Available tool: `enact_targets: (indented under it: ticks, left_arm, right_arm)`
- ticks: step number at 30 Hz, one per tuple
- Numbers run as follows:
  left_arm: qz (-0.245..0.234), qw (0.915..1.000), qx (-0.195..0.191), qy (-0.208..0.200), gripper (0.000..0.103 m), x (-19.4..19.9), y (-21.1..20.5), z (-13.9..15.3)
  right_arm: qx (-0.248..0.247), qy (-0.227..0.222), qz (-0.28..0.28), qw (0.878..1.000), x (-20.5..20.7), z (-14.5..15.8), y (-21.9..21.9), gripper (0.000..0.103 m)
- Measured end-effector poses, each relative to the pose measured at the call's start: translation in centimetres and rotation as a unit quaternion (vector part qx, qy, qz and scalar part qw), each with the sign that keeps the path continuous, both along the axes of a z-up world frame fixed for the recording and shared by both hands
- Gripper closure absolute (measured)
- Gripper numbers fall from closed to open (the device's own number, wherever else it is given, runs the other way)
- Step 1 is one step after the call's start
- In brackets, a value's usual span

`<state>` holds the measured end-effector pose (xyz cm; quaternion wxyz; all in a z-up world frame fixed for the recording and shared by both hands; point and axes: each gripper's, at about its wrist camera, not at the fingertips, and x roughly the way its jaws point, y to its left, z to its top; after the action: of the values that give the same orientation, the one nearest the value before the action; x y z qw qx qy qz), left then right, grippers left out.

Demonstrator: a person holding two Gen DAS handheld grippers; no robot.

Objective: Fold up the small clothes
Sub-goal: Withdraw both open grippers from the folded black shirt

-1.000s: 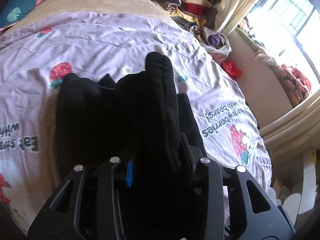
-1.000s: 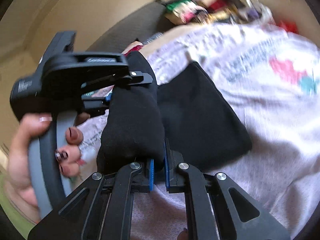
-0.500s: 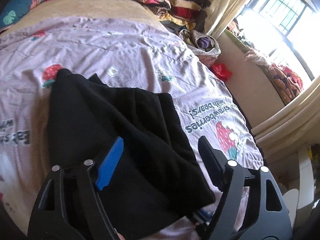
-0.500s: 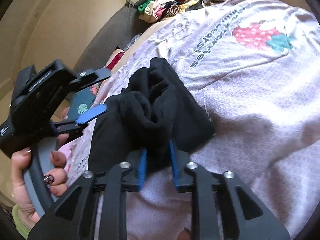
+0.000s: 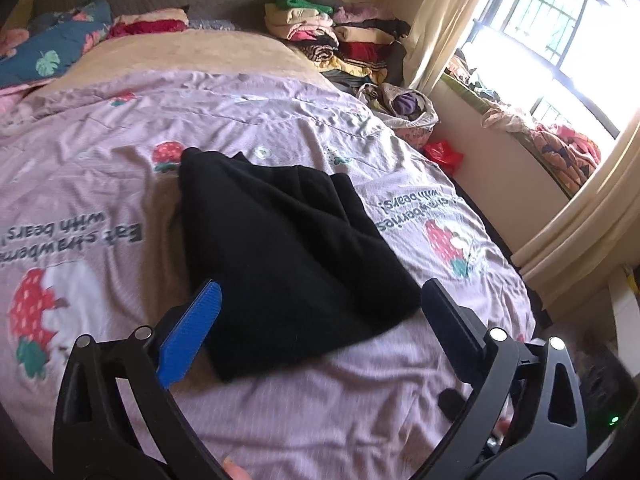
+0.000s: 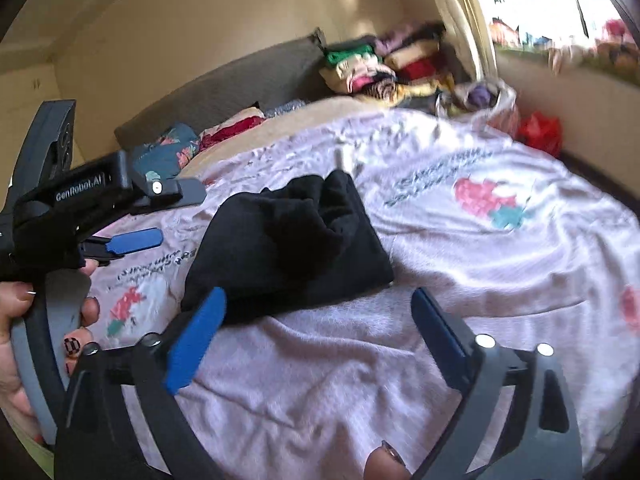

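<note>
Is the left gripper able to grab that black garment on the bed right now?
Probably yes. The left gripper is open, and the black garment lies on the bedspread just ahead of its fingers, its near edge already between them, with nothing in the way.

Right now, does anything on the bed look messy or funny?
Yes, a little. The black garment lies on the purple strawberry bedsheet, but its top layer is bunched and rumpled near the far edge instead of flat. Both hand-held grippers, left and right, are open and off it.
</note>
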<state>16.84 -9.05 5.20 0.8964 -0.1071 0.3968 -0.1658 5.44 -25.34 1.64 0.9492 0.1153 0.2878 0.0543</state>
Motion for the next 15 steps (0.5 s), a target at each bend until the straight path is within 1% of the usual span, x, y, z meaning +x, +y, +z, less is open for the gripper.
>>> enact_targets:
  ticks: [4,7,10,15]
  left_arm:
    - [0.01,0.9998,0.012,-0.011,0.01,-3.0,0.9,-0.2]
    - [0.013,0.9995,0.024,-0.014,0.01,-5.1,1.4,-0.8]
    - [0.023,0.9986,0.043,-0.023,0.009,-7.0,2.1,-1.3]
    - [0.034,0.9976,0.055,-0.021,0.009,-9.5,3.4,-3.0]
  right_arm:
    - [-0.03,-0.018,0.0,0.999,-2.2,0.7,0.4,0.005]
    - [-0.057,-0.027,-0.004,0.998,-3.6,0.5,0.7,0.005]
    - [-0.071,-0.025,0.001,0.997,-4.4,0.0,1.0,0.005]
    - [-0.094,-0.02,0.01,0.995,-5.7,-1.3,1.3,0.004]
